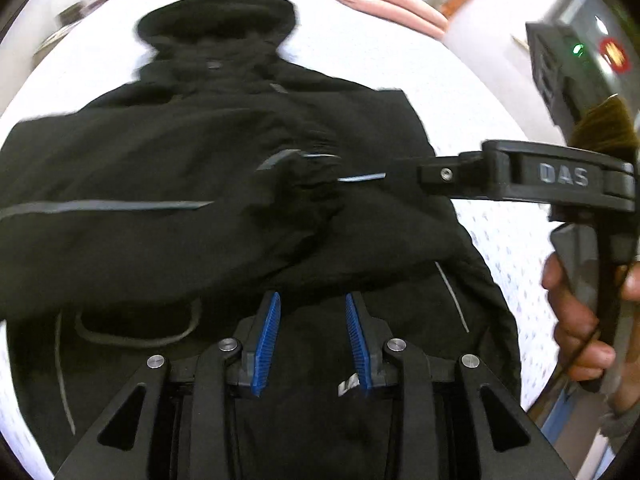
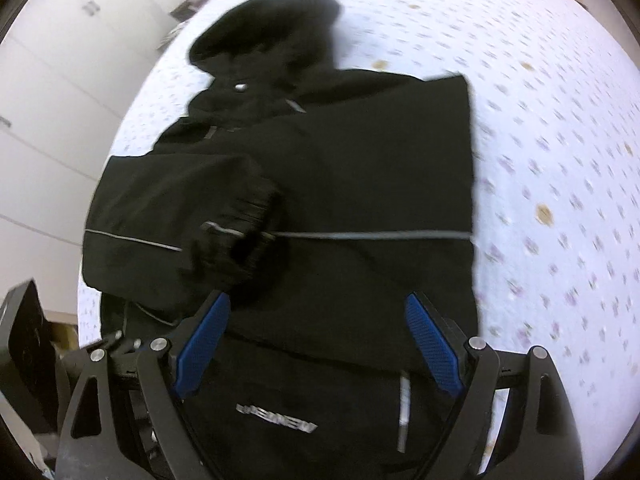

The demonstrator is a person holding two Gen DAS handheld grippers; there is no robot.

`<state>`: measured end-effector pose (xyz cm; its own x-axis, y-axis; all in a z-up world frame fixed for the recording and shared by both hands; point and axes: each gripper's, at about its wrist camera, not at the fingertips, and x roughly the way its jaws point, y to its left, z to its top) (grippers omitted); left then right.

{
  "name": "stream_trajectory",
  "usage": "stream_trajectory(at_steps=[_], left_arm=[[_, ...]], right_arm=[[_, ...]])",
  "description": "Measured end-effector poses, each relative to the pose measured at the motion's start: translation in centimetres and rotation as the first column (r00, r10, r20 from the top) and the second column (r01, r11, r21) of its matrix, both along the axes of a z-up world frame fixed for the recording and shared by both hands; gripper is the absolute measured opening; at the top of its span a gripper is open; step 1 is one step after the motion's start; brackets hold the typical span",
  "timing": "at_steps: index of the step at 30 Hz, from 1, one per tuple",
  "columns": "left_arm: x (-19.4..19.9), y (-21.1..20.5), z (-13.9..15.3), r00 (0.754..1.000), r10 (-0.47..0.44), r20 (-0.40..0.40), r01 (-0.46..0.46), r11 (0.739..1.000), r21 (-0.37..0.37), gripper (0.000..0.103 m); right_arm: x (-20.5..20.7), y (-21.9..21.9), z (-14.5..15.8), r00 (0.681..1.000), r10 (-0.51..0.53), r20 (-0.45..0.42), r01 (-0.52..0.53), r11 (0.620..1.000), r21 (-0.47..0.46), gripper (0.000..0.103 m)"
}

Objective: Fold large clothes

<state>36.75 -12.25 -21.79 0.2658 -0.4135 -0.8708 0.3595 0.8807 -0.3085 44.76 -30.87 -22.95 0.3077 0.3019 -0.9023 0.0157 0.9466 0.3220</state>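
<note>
A black hooded jacket with thin grey stripes lies flat on a white flower-print bed sheet, hood at the far end. One sleeve is folded across its chest, with the cuff near the middle. My left gripper hovers over the jacket's lower part, open, with nothing between its blue pads. In the right wrist view the same jacket shows a straight folded edge on its right side and the cuff at centre. My right gripper stands wide open above the hem with only cloth beneath.
The right gripper's black housing, held by a hand, reaches in from the right over the jacket. A pink folded cover lies at the bed's far end. White cupboard doors stand beside the bed. The sheet stretches away to the right.
</note>
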Motion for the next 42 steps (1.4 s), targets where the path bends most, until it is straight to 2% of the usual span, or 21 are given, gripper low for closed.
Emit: stream_trajectory(at_steps=[3, 8, 10, 11, 13, 14, 15, 18, 22, 24, 26, 28, 29, 32, 34, 37, 42], left_arm=[[0.0, 3.2, 0.1, 0.995, 0.094, -0.034, -0.095, 0.995, -0.028, 0.035], [-0.1, 8.2, 0.3, 0.972, 0.234, -0.013, -0.234, 0.972, 0.012, 0.035], [-0.1, 9.6, 0.4, 0.963, 0.269, -0.014, -0.269, 0.963, 0.01, 0.035], [-0.1, 10.4, 0.4, 0.957, 0.291, -0.011, -0.29, 0.957, 0.014, 0.035], [0.2, 11.3, 0.4, 0.949, 0.315, 0.0, -0.315, 0.949, 0.028, 0.035], [0.3, 11.6, 0.6, 0.944, 0.33, 0.01, -0.331, 0.943, 0.037, 0.035], [0.5, 12.1, 0.8, 0.937, 0.348, 0.023, -0.349, 0.936, 0.044, 0.035], [1.3, 13.5, 2.2, 0.919, 0.388, 0.077, -0.392, 0.919, 0.047, 0.035], [2.8, 14.9, 4.9, 0.894, 0.412, 0.174, -0.427, 0.902, 0.058, 0.035], [3.8, 15.2, 5.6, 0.892, 0.408, 0.197, -0.426, 0.903, 0.056, 0.035], [5.2, 15.0, 5.5, 0.898, 0.389, 0.205, -0.41, 0.909, 0.07, 0.035], [6.6, 14.3, 4.3, 0.916, 0.356, 0.186, -0.378, 0.92, 0.102, 0.035], [7.3, 13.9, 3.6, 0.922, 0.348, 0.17, -0.37, 0.921, 0.12, 0.035], [9.7, 12.8, -1.7, 0.95, 0.309, 0.048, -0.312, 0.926, 0.213, 0.035], [10.3, 12.8, -4.0, 0.951, 0.309, 0.029, -0.307, 0.922, 0.237, 0.035], [10.5, 13.1, -4.5, 0.947, 0.319, 0.023, -0.316, 0.922, 0.221, 0.035], [10.0, 13.2, -4.0, 0.956, 0.289, 0.043, -0.292, 0.929, 0.228, 0.035]], right_arm=[[1.8, 2.2, -0.9, 1.0, 0.022, 0.003, -0.022, 0.999, 0.042, 0.089], [4.0, 4.2, -3.2, 0.999, 0.024, -0.022, -0.023, 0.998, 0.057, 0.084], [4.7, 4.8, -3.8, 0.999, 0.023, -0.027, -0.021, 0.996, 0.091, 0.077], [4.9, 5.2, -4.1, 0.999, 0.034, -0.033, -0.03, 0.993, 0.112, 0.066], [5.2, 5.9, -4.2, 0.998, 0.042, -0.042, -0.039, 0.996, 0.079, 0.061], [5.2, 6.2, -4.1, 0.998, 0.048, -0.033, -0.046, 0.997, 0.067, 0.054], [5.1, 6.3, -3.7, 0.998, 0.056, -0.018, -0.055, 0.996, 0.066, 0.042], [4.0, 6.8, -1.8, 0.996, 0.078, 0.029, -0.08, 0.996, 0.05, 0.028], [2.1, 5.8, 2.1, 0.99, 0.076, 0.116, -0.075, 0.997, -0.01, 0.025], [1.2, 4.1, 4.1, 0.987, 0.049, 0.154, -0.041, 0.998, -0.057, 0.025], [0.3, 1.2, 5.7, 0.982, -0.003, 0.186, 0.024, 0.994, -0.11, 0.025], [-0.1, -1.4, 5.9, 0.982, -0.04, 0.185, 0.067, 0.988, -0.141, 0.025], [-0.1, -2.6, 5.2, 0.985, -0.056, 0.163, 0.081, 0.985, -0.151, 0.025], [0.5, -4.4, 1.3, 0.995, -0.07, 0.077, 0.084, 0.977, -0.194, 0.025], [1.0, -4.8, -2.2, 0.997, -0.071, 0.009, 0.071, 0.979, -0.19, 0.026], [1.3, -5.0, -5.0, 0.997, -0.075, -0.019, 0.07, 0.981, -0.183, 0.032], [1.3, -5.2, -5.6, 0.996, -0.087, -0.019, 0.083, 0.98, -0.181, 0.034]])
